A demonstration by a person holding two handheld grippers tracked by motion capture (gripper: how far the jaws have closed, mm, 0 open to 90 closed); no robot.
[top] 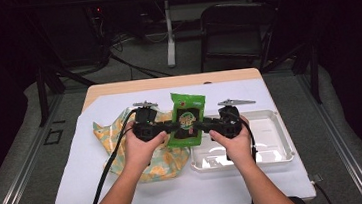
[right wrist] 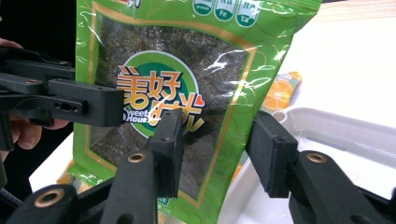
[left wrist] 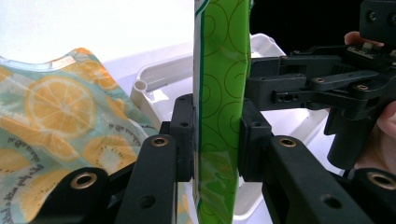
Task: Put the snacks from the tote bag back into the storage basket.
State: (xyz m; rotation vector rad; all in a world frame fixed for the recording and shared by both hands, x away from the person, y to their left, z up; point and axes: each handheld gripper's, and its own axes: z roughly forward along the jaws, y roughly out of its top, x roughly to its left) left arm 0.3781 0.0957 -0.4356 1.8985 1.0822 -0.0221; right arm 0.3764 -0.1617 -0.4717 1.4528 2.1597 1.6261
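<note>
The high view looks forward and down on the worktop [top: 177, 192], well back from the green snack bag [top: 187, 121]. The 2 gripper views sit close at the bag [left wrist: 219, 93] [right wrist: 187, 93], facing it from opposite sides; all 3 share it.

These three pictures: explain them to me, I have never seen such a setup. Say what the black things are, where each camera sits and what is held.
A person at a white-covered table holds a hand-operated two-jaw tool in each hand. The high view looks down from above; the other two cameras ride on the tools. The left tool clamps a green snack packet edge-on, upright. The right tool has its jaws around the packet's other edge, not visibly pressing. On the table lie a lemon-print bag and a white plastic tray.
</note>
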